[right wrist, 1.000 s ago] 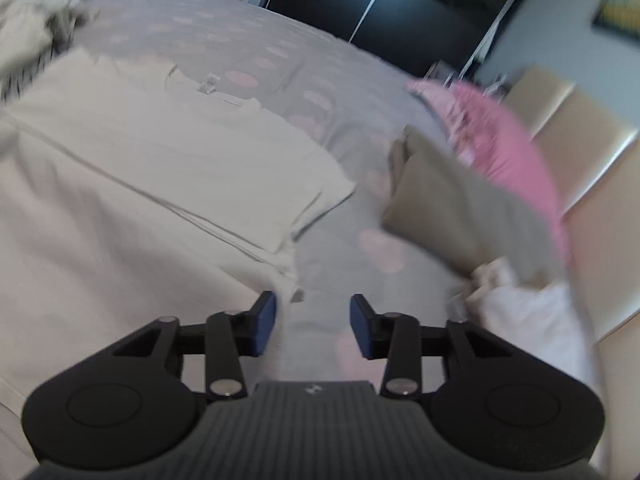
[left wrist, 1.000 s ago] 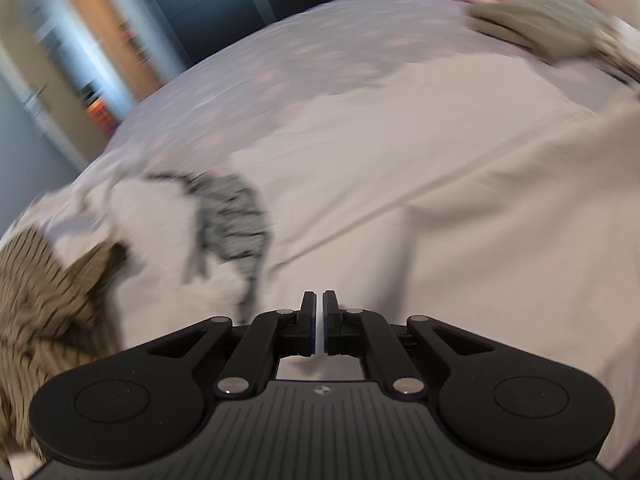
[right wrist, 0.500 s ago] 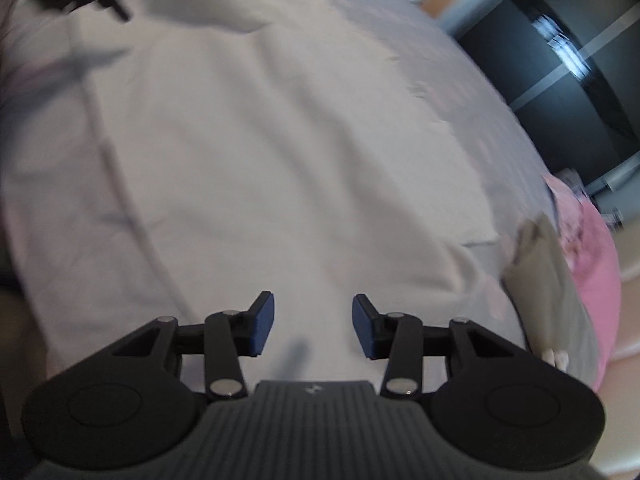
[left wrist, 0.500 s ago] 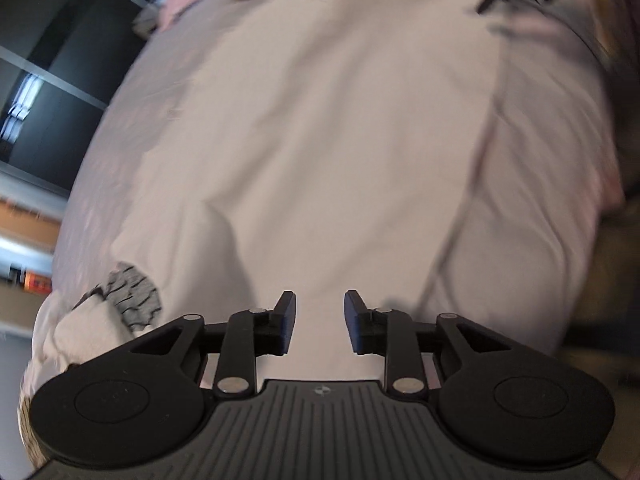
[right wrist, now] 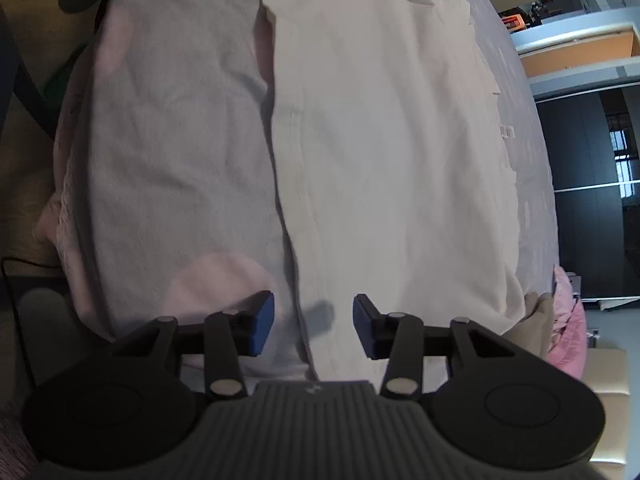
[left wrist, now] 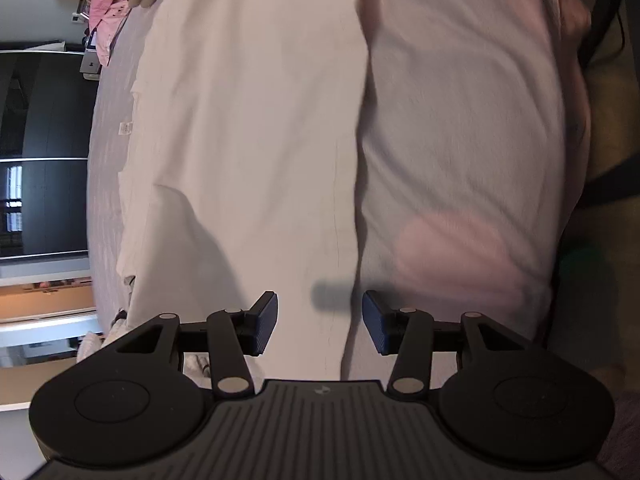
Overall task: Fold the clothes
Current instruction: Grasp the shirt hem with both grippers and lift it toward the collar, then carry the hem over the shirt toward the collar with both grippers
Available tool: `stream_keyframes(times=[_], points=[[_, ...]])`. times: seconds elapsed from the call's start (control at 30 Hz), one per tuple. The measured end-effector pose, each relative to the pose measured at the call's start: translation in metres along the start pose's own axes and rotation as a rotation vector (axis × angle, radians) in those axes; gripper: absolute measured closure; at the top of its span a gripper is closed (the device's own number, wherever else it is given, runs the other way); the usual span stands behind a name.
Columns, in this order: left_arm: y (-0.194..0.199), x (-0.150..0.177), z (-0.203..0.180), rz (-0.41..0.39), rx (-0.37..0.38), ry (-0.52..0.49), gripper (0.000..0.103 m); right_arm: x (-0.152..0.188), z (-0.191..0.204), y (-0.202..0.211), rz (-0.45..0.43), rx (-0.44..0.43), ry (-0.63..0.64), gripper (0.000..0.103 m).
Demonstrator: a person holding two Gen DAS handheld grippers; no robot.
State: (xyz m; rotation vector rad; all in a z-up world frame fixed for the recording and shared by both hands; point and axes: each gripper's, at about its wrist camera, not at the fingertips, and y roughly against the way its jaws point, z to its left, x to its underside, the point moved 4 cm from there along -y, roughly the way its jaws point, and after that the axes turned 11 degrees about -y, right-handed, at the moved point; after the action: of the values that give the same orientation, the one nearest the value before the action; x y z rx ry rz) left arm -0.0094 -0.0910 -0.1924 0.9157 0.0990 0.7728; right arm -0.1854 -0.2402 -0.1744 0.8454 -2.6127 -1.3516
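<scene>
Your left tongs point(left wrist: 319, 322) have just been spreading and now stand apart with nothing between the pads; your right tongs point(right wrist: 313, 325) are spread too, gripping nothing. Both hang tilted steeply down over the near hem of the white shirt point(left wrist: 248, 128), which lies flat on the bed point(left wrist: 460, 128) and fills the middle of each frame. It looks light, limp and thin, so pinch only the top layer at the hem edge, one corner per hand. The sheet underneath will likely bunch up if you dig deep.
</scene>
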Motion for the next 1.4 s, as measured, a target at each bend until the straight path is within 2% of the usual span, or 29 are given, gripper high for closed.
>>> stream_keyframes(times=[0.13,0.27,0.5,0.53,0.57,0.63,0.77,0.87,1.07,1.23,1.4], points=[[-0.009,0.006,0.001,0.028,-0.031,0.0,0.058,0.01,0.002,-0.011,0.041,0.077,0.079,0.056],[-0.015,0.009,0.001,0.054,-0.06,-0.016,0.057,0.024,-0.003,-0.022,0.104,0.109,0.115,0.056],[-0.026,0.006,0.003,0.071,-0.095,-0.024,0.058,0.024,0.001,-0.028,0.079,0.148,0.143,0.058],[-0.027,0.005,0.005,0.071,-0.093,-0.009,0.064,0.023,0.001,-0.029,0.075,0.155,0.143,0.058],[-0.028,0.005,0.008,0.07,-0.09,0.006,0.076,0.022,0.001,-0.029,0.071,0.161,0.144,0.06],[-0.028,0.005,0.015,0.071,-0.081,0.052,0.088,0.023,0.003,-0.027,0.073,0.158,0.142,0.08],[-0.018,0.008,0.031,0.072,-0.12,0.132,0.095,0.022,-0.003,-0.022,0.07,0.177,0.122,0.093],[-0.001,0.012,0.054,0.05,-0.107,0.254,0.097,0.015,-0.017,-0.014,0.056,0.198,0.063,0.095],[0.041,0.031,0.105,0.003,-0.204,0.505,0.098,0.001,-0.061,0.017,0.009,0.327,-0.078,0.095],[0.09,0.044,0.131,-0.054,-0.299,0.604,0.099,-0.004,-0.08,0.064,-0.054,0.433,-0.163,0.096],[0.129,0.057,0.134,-0.069,-0.336,0.656,0.099,0.005,-0.081,0.118,-0.091,0.426,-0.23,0.096]])
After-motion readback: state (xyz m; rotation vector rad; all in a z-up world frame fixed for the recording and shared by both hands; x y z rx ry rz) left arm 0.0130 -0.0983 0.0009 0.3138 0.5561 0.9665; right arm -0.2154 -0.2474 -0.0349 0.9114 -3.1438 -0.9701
